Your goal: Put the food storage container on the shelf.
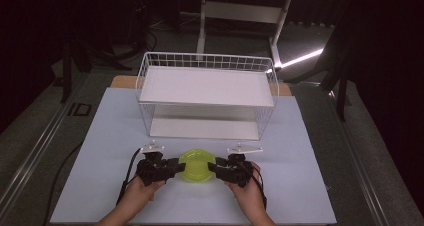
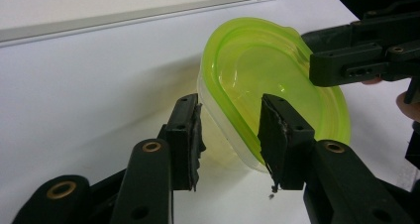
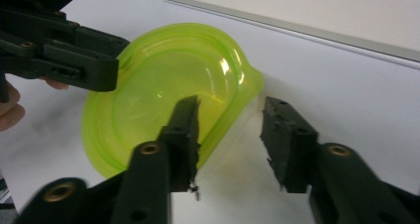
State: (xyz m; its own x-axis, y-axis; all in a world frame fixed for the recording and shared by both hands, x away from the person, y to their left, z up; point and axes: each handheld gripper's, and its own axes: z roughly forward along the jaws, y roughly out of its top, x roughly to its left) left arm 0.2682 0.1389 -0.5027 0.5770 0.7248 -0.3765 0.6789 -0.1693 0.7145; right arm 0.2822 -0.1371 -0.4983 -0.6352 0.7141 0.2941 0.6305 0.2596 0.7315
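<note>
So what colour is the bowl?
The bowl is bright yellow-green and see-through; the left gripper view shows it best.

Black hand-held gripper [image 1: 176, 167], brass screws, grey plates, trailing cables

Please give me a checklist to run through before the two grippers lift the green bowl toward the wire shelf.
1. Left gripper straddles the green bowl rim: ok, one jaw inside, one outside.
2. Left pads pressing the rim: not ok, a gap shows on both sides.
3. Right gripper straddles the opposite rim: ok.
4. Right pads pressing the rim: not ok, the outer pad stands clear.
5. Bowl resting flat on the table: cannot tell.
6. Wire shelf upper board free for the bowl: ok.
</note>
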